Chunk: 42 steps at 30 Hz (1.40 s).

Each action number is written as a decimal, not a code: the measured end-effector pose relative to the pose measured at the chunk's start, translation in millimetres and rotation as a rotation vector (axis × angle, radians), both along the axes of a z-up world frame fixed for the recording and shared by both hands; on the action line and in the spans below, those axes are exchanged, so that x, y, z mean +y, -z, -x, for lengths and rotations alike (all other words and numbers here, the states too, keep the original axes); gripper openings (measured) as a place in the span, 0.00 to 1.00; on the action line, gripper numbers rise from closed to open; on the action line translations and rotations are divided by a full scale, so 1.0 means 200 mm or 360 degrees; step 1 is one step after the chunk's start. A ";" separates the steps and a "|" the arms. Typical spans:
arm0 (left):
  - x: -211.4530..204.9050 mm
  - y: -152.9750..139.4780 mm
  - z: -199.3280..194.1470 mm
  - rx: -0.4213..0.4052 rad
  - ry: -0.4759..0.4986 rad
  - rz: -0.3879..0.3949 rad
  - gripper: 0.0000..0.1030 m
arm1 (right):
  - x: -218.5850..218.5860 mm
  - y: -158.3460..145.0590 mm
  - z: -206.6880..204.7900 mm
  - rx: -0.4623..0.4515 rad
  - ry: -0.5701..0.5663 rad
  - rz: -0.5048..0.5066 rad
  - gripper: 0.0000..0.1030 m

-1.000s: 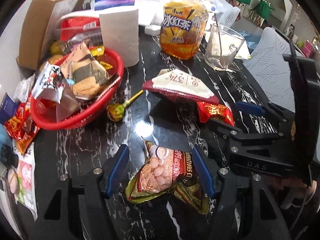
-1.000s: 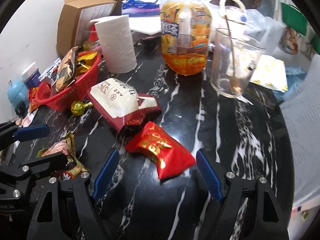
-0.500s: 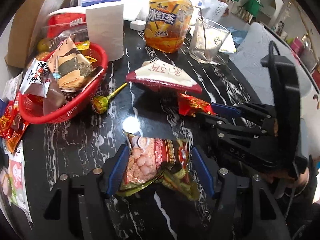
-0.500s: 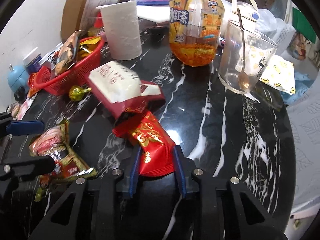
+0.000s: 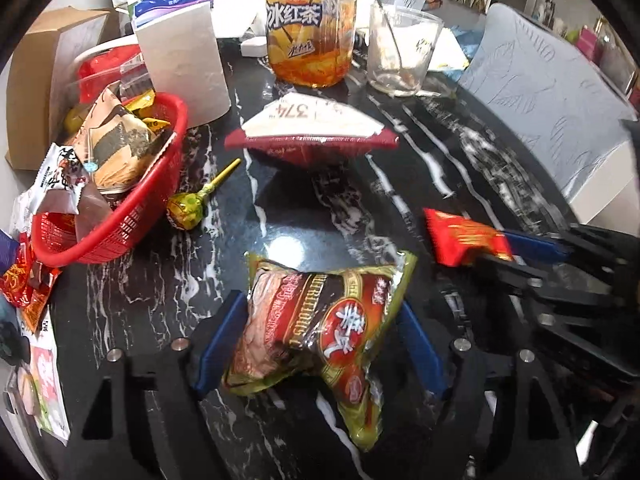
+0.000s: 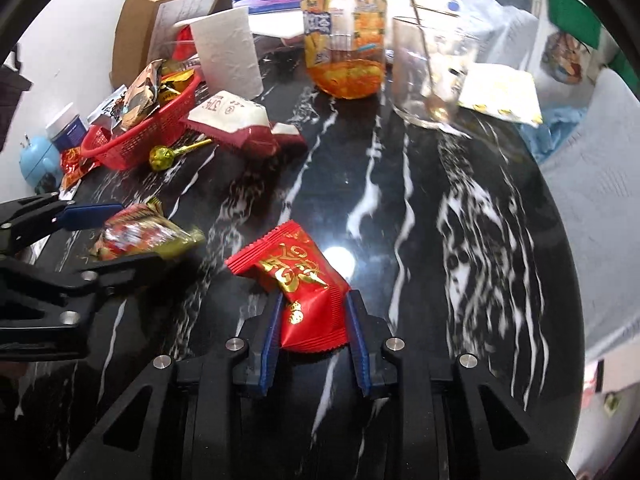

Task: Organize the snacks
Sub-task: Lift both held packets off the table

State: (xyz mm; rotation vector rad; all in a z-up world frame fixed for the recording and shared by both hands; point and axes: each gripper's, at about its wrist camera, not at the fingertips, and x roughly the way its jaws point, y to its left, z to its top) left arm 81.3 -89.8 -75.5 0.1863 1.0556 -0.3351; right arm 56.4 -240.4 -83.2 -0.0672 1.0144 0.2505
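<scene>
My left gripper (image 5: 320, 336) is shut on a green-and-red peanut packet (image 5: 316, 328) and holds it above the black marble table (image 5: 352, 208). My right gripper (image 6: 314, 320) is shut on a red snack packet with gold print (image 6: 298, 276), also lifted off the table. Each gripper shows in the other's view: the right one (image 5: 492, 246) with its red packet (image 5: 460, 240), the left one (image 6: 120, 232) with the peanut packet (image 6: 144, 236). A red basket (image 5: 120, 216) with several snacks stands at the left. A red-and-white packet (image 5: 308, 128) and a lollipop (image 5: 188, 210) lie on the table.
A paper roll (image 5: 184, 64), an iced tea bottle (image 5: 310, 28) and a glass with a spoon (image 5: 400, 52) stand at the back. A cardboard box (image 5: 40, 80) stands at the back left. Loose wrappers (image 5: 28, 288) lie at the left edge. A padded chair (image 5: 560, 112) stands at the right.
Both grippers have closed on their packets: the right on the red one, the left on the peanut packet. Both packets are now lifted off the table.
</scene>
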 end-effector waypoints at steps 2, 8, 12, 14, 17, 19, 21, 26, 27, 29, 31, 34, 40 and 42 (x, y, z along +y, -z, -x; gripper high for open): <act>0.00 0.01 0.00 -0.0033 -0.0009 -0.0011 0.73 | -0.02 0.00 0.04 0.0001 0.0033 -0.0011 0.29; 0.02 0.00 0.05 -0.0099 0.0000 0.0044 0.58 | -0.03 -0.01 0.09 0.0002 0.0085 -0.0029 0.29; 0.03 -0.01 0.09 -0.0087 0.0013 0.0067 0.54 | -0.02 -0.01 0.13 0.0003 0.0087 -0.0040 0.29; 0.04 -0.01 0.12 -0.0077 0.0018 0.0082 0.54 | -0.01 -0.01 0.15 0.0006 0.0084 -0.0052 0.29; 0.05 -0.02 0.18 -0.0059 0.0035 0.0094 0.54 | 0.01 -0.01 0.18 0.0007 0.0082 -0.0046 0.29; 0.05 -0.02 0.21 -0.0048 0.0047 0.0098 0.54 | 0.02 -0.01 0.20 0.0010 0.0074 -0.0044 0.29; 0.06 -0.02 0.24 -0.0032 0.0059 0.0104 0.54 | 0.03 -0.01 0.24 0.0015 0.0067 -0.0045 0.29; 0.07 -0.03 0.34 -0.0009 0.0090 0.0111 0.54 | 0.04 -0.02 0.32 0.0036 0.0052 -0.0061 0.29; 0.08 -0.03 0.35 -0.0017 0.0093 0.0105 0.54 | 0.05 -0.02 0.33 0.0041 0.0046 -0.0072 0.30; 0.07 -0.02 0.35 -0.0031 0.0098 0.0096 0.54 | 0.06 -0.02 0.36 0.0046 0.0033 -0.0084 0.31; 0.07 -0.01 0.35 -0.0027 0.0105 0.0070 0.57 | 0.07 -0.02 0.38 0.0038 0.0029 -0.0064 0.32; 0.06 0.01 0.34 -0.0017 0.0102 0.0022 0.57 | 0.09 -0.01 0.37 0.0037 0.0030 -0.0009 0.42; 0.10 0.04 0.31 0.0018 0.0069 0.0064 0.57 | 0.13 0.00 0.34 0.0037 -0.0001 0.0068 0.53; 0.11 0.04 0.31 0.0016 0.0067 0.0081 0.57 | 0.15 0.00 0.32 0.0024 -0.0023 0.0086 0.54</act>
